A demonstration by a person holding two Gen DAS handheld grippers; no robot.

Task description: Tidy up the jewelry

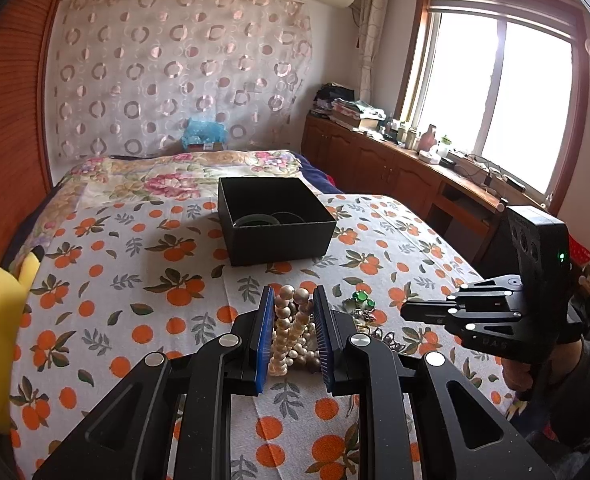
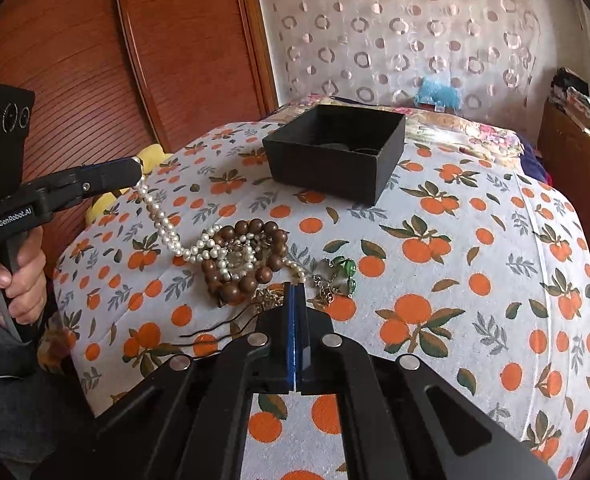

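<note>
The left tool (image 2: 137,172) pinches a doubled strand of white pearl necklace (image 2: 163,224), which trails down to a tangled heap with a brown wooden bead bracelet (image 2: 247,256) on the orange-print bed sheet (image 2: 475,264). The right tool (image 2: 296,292) has its pads pressed together, empty, just above that heap. Beyond both tools sits an open black square box (image 2: 335,152).

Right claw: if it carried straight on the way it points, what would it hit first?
Probably the tangled jewelry heap: the shut right claw aims down at the thin chain between the brown bead bracelet and the green stones. Depth is unclear.
</note>
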